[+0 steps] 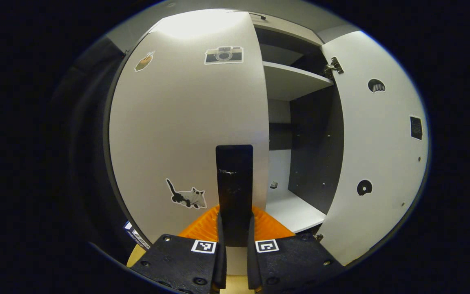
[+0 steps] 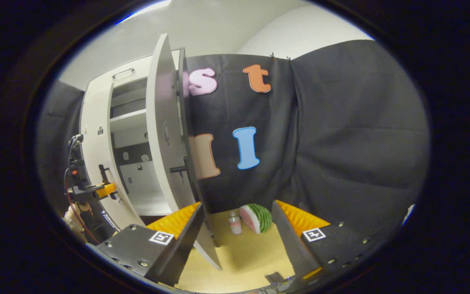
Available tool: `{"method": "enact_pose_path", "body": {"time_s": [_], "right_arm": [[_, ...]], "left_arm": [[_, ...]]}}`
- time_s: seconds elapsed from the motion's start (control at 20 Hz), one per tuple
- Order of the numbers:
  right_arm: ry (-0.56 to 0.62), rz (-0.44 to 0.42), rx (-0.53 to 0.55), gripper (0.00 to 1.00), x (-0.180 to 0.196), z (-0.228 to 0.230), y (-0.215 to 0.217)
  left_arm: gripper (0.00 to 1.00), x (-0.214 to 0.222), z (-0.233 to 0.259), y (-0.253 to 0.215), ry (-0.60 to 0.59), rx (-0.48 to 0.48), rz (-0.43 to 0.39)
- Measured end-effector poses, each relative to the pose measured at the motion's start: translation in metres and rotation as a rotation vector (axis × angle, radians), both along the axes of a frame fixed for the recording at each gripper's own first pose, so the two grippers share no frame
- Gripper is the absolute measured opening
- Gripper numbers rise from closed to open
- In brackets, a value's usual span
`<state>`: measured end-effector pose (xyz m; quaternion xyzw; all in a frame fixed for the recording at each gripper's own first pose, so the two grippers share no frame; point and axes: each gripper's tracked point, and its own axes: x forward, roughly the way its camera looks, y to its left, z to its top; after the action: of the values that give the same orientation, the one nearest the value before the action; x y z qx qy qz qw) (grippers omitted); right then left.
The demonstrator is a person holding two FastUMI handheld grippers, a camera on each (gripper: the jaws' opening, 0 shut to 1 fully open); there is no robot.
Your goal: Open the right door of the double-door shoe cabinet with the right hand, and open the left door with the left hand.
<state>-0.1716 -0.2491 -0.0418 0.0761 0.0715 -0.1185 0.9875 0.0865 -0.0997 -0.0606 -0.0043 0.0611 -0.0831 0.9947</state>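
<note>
Black cloth backs the cabinet at upper left, where the right door [image 2: 163,134] hangs open beside the spread, empty right gripper [image 2: 235,241], while the left gripper [image 1: 235,241] clamps the left door's handle [image 1: 234,183], seemingly for pulling.

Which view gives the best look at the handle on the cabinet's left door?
The left gripper view: the left door handle stands close and central, between the left gripper fingers. In the right gripper view that handle is small and distant at the left.

Each gripper body is built of black plates fastened with round screws, and a square black-and-white marker is carried on each plate. Orange ribbed parts are seen behind the plates. At nine o'clock in the right gripper view, the left gripper [image 2: 106,179] is trailed by a red cable.
</note>
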Motion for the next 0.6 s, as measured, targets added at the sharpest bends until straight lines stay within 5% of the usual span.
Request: {"method": "enact_pose_path", "body": {"time_s": [0.6], "right_arm": [[0.009, 0.068, 0.018, 0.99, 0.013, -0.005, 0.018]], "left_arm": [[0.21, -0.029, -0.001, 0.011, 0.009, -0.028, -0.033]]}}
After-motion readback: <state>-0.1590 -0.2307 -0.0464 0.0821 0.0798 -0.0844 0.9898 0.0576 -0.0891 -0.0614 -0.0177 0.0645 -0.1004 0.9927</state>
